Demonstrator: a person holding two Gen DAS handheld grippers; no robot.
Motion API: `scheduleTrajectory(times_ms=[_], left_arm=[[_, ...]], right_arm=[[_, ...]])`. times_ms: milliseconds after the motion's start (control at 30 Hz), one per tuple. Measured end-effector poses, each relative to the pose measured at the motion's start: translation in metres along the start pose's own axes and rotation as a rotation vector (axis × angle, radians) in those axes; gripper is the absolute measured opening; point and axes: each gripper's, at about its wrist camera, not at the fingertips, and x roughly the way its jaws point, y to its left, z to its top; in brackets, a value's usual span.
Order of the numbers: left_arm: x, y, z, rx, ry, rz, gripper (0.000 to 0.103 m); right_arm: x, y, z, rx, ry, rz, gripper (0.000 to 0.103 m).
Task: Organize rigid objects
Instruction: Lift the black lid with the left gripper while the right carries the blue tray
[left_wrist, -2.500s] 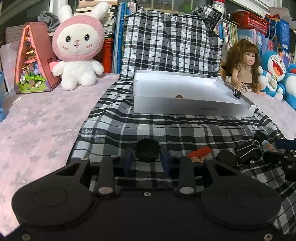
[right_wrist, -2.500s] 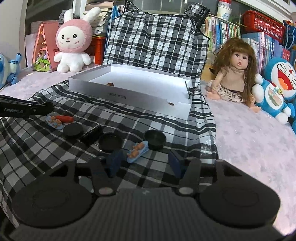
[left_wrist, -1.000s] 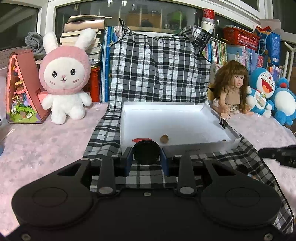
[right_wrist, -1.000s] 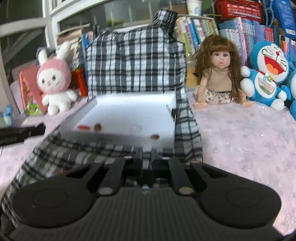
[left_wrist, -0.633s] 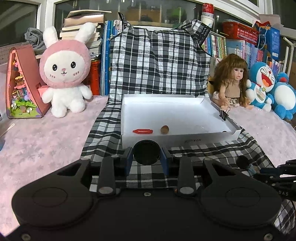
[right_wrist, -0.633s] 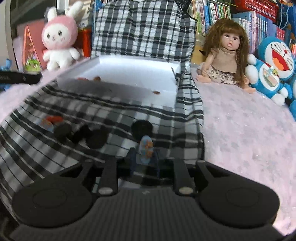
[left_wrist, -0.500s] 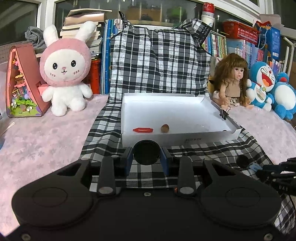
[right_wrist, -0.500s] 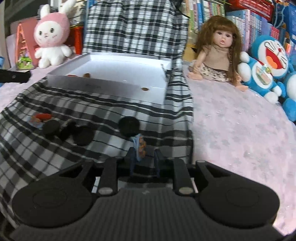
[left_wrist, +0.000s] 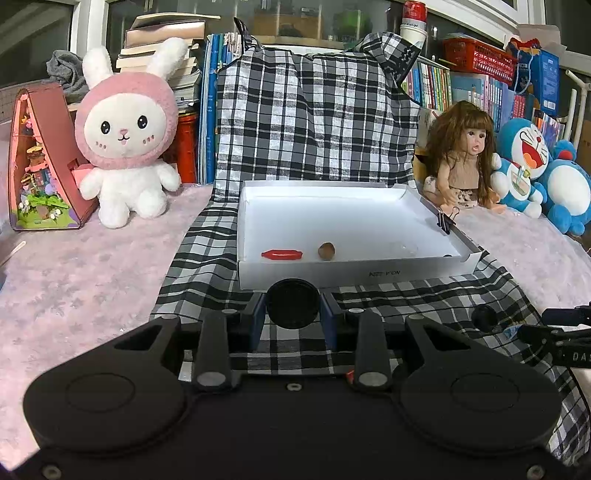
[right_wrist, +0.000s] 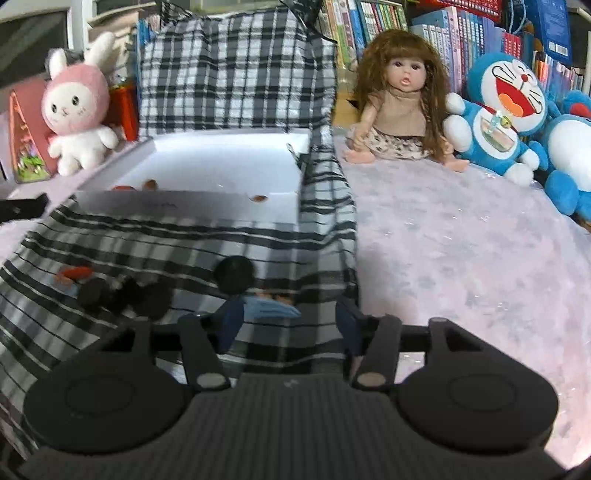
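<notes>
- Black cap (left_wrist: 291, 303): a round, dark disc clamped between the jaws of the left gripper (left_wrist: 291, 321), held just in front of the near wall of the white tray (left_wrist: 354, 274), not yet over it.
- Blue piece (right_wrist: 271, 309): a small flat blue item with orange bits, lying at the right gripper (right_wrist: 288, 325), close to its left pad; the view is blurred, so contact cannot be told. The jaws have just been opening and stand wide apart, pressing nothing.
- Tray contents: a red piece (left_wrist: 282, 254) and a brown nut (left_wrist: 326, 252) lie near the front wall; a binder clip (left_wrist: 445, 220) grips the right rim.
- Loose items: a second black cap (right_wrist: 234, 275) and a dark cluster (right_wrist: 122, 293) with a red-orange piece (right_wrist: 75, 273) rest on the plaid cloth (left_wrist: 207, 258), near the blue piece.
- Surround: the cloth covers part of a pink tabletop (left_wrist: 85, 266); a bunny (left_wrist: 125, 147), a doll (left_wrist: 461, 155) and blue plush toys (left_wrist: 524, 166) stand behind.
- Risks, as judged: the held cap may strike the tray's front wall if carried forward without lift, pushing the tray back. Released on edge, it may roll across the tray. The blue piece lies off-centre in the right jaws, so closing there may pinch cloth or flip it away. The two grippers work close together and may collide.
</notes>
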Motion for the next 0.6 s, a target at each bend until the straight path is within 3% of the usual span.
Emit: scheduleTrajectory(times_ms=[133, 367, 467, 600], left_arm=[[0.001, -0.003, 0.000, 0.001, -0.002, -0.003, 0.030], [0.005, -0.004, 0.001, -0.016, 0.001, -0.009, 0.030], [0.008, -0.004, 0.001, -0.024, 0.005, -0.013, 0.030], [0.011, -0.005, 0.002, -0.032, 0.011, -0.019, 0.030]], right_arm=[[0.009, 0.015, -0.003, -0.051, -0.007, -0.056, 0.078], [0.022, 0.017, -0.007, 0.058, 0.008, -0.074, 0.078], [0.022, 0.022, -0.007, 0.042, -0.005, -0.090, 0.071], [0.025, 0.022, -0.006, 0.053, -0.001, -0.110, 0.044]])
